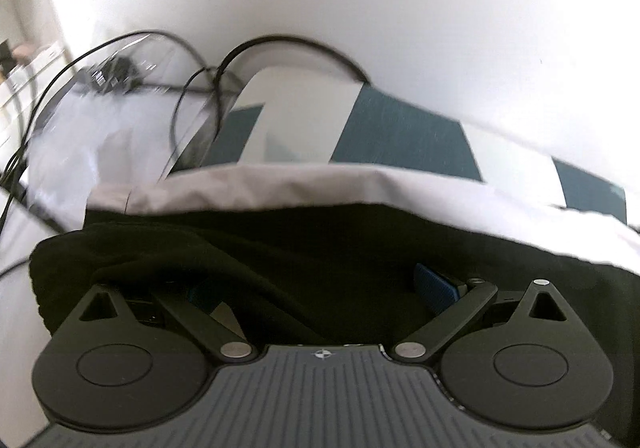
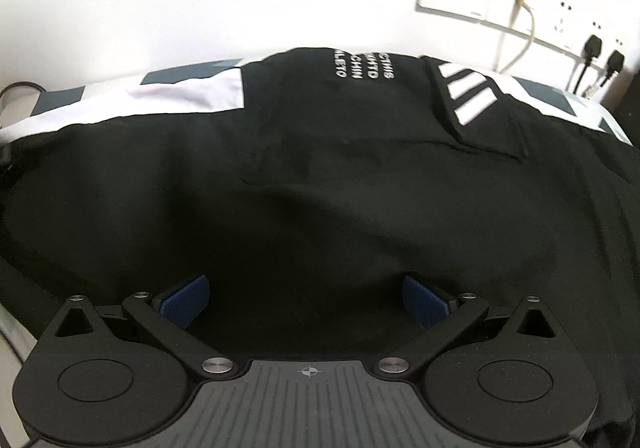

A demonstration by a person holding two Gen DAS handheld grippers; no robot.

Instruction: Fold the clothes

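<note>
A black garment (image 2: 320,175) with small white lettering (image 2: 348,63) and white stripes (image 2: 468,91) lies spread across the table; a white panel (image 2: 192,95) of it shows at the far left. My right gripper (image 2: 306,298) is open, its blue pads (image 2: 188,302) set wide apart and resting over the black cloth. In the left wrist view the same black garment (image 1: 320,240) has a pale white-grey edge (image 1: 280,183) behind it. My left gripper (image 1: 316,288) is open too. A fold of black cloth drapes over its left finger, and the right pad (image 1: 434,288) shows clearly.
The table wears a teal-and-white checked cover (image 1: 404,131). Black cables (image 1: 200,75) and a clear plastic box (image 1: 100,119) sit at the far left. A white wall stands close behind, with sockets and plugs (image 2: 592,47) at the right.
</note>
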